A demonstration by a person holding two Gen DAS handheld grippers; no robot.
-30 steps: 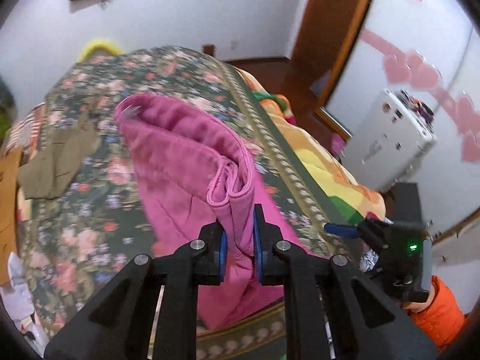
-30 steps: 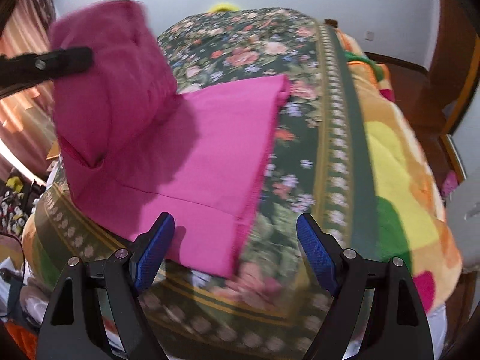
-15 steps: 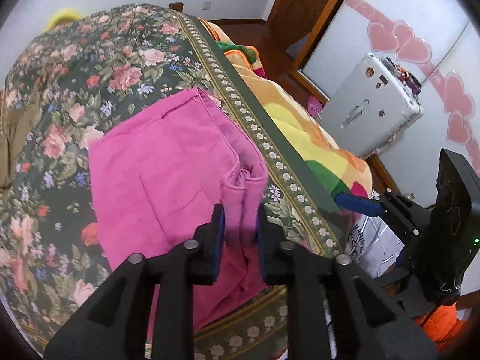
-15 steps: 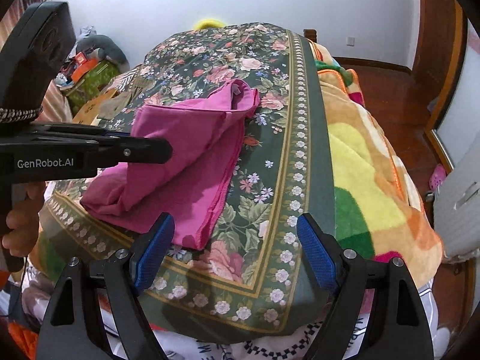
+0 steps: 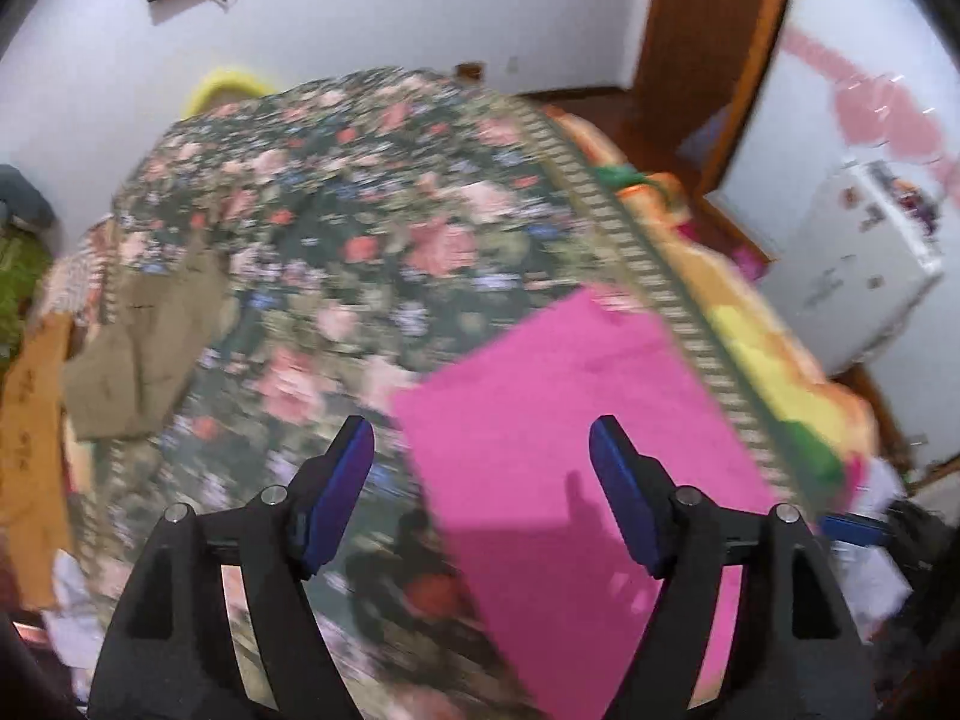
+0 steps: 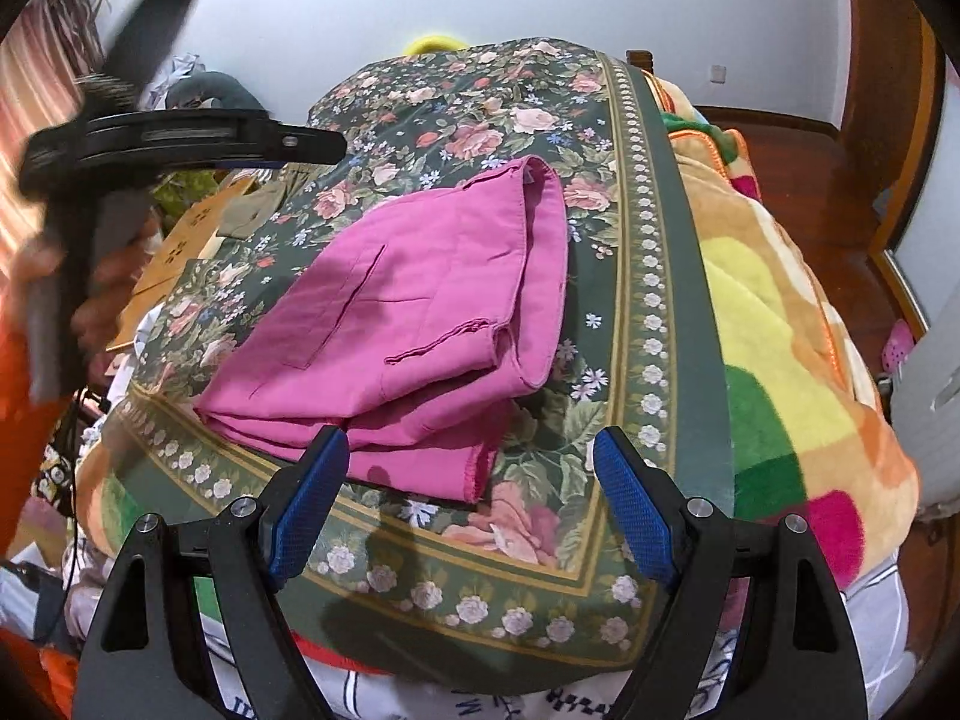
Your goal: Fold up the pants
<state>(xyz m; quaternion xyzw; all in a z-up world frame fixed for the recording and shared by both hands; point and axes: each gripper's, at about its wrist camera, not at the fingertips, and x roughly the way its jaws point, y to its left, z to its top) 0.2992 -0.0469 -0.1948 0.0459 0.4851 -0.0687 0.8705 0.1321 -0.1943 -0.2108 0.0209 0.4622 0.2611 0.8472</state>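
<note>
The pink pants (image 6: 420,324) lie folded in a stack on the floral bedspread (image 6: 480,102) near the bed's front edge. They also show in the blurred left wrist view (image 5: 576,438) as a flat pink rectangle. My left gripper (image 5: 480,486) is open and empty, above the pants' left part. It also shows in the right wrist view (image 6: 180,138), raised at the left, clear of the pants. My right gripper (image 6: 471,504) is open and empty, just in front of the pants' near edge.
An olive garment (image 5: 144,336) lies on the bed's left side. A striped, colourful blanket (image 6: 780,324) hangs over the bed's right side. A white appliance (image 5: 858,264) stands at the right by the wall. A yellow object (image 6: 429,43) sits at the bed's far end.
My left gripper has opened and let go of the pants, then pulled back and up. The pants now lie folded on the bed. My right gripper has stayed open.
</note>
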